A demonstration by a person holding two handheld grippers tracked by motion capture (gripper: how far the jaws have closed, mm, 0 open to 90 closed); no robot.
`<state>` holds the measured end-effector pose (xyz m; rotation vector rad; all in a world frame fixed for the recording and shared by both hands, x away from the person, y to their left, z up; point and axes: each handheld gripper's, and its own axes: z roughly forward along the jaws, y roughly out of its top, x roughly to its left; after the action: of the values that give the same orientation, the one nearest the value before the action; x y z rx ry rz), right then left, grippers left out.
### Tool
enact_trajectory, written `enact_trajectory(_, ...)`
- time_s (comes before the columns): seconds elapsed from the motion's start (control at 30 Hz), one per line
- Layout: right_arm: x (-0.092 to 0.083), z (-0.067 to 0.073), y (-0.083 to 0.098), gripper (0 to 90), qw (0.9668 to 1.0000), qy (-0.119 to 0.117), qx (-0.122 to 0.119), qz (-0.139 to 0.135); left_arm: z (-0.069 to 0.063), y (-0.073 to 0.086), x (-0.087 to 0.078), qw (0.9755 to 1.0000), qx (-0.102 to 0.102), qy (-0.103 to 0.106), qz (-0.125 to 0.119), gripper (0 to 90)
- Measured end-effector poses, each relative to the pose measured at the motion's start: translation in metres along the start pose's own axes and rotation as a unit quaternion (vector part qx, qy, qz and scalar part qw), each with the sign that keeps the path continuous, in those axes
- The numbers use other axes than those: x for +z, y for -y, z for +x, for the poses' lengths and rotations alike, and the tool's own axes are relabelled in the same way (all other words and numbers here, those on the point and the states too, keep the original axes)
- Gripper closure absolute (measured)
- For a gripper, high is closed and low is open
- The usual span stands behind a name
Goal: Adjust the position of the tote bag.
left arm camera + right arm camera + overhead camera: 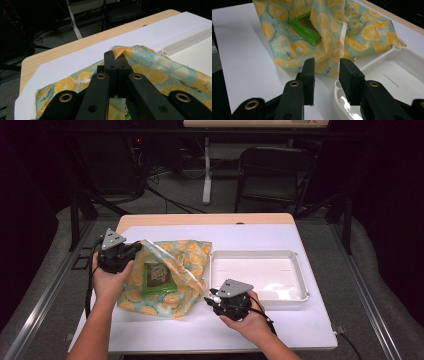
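Jaws of the left gripper point(116, 58) were pressed together on a fold of the bag point(165, 275) at its far left edge, lifting that lip a little. The right gripper point(327, 66) hung with its jaws spread and nothing between them, just off the bag's near right corner, next to the tray point(300, 265).

To do this step well (it looked like opening the bag to get at the packet), the left pinch should hold firm and keep the upper layer raised, while the right one comes in low through the mouth and grips the packet alone, not the cloth with it. Pulling the lip too hard would drag the whole bag across the table point(210, 330).

The bag was soft and thin, pale green with orange slices printed on it, lying flat and rumpled to the left of the tray, touching its corner. Inside it lay the green packet point(156, 277), flat, seen through the open mouth.
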<state>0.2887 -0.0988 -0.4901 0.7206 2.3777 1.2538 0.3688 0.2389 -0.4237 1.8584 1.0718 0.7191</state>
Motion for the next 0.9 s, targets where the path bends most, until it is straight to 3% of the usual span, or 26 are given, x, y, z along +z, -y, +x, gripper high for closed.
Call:
enact_trajectory(0.23,0.012,0.001,-0.031,61.0,1.0000,-0.002,0.000,-0.009,0.001,0.000,0.000,1.0000,-0.001,0.001,-0.003,90.0)
enact_trajectory(0.5,0.029,0.001,-0.061,60.9,0.9992,-0.020,0.022,-0.025,0.003,0.003,-0.001,1.0000,-0.002,0.002,-0.007,90.0)
enact_trajectory(0.67,0.039,0.002,-0.070,59.6,0.9984,-0.030,0.041,-0.027,0.002,0.004,-0.001,1.0000,-0.003,0.003,-0.005,90.0)
enact_trajectory(0.9,0.050,0.004,-0.080,56.8,0.9981,-0.023,0.047,-0.031,0.001,0.004,-0.002,1.0000,-0.004,0.004,-0.007,90.0)
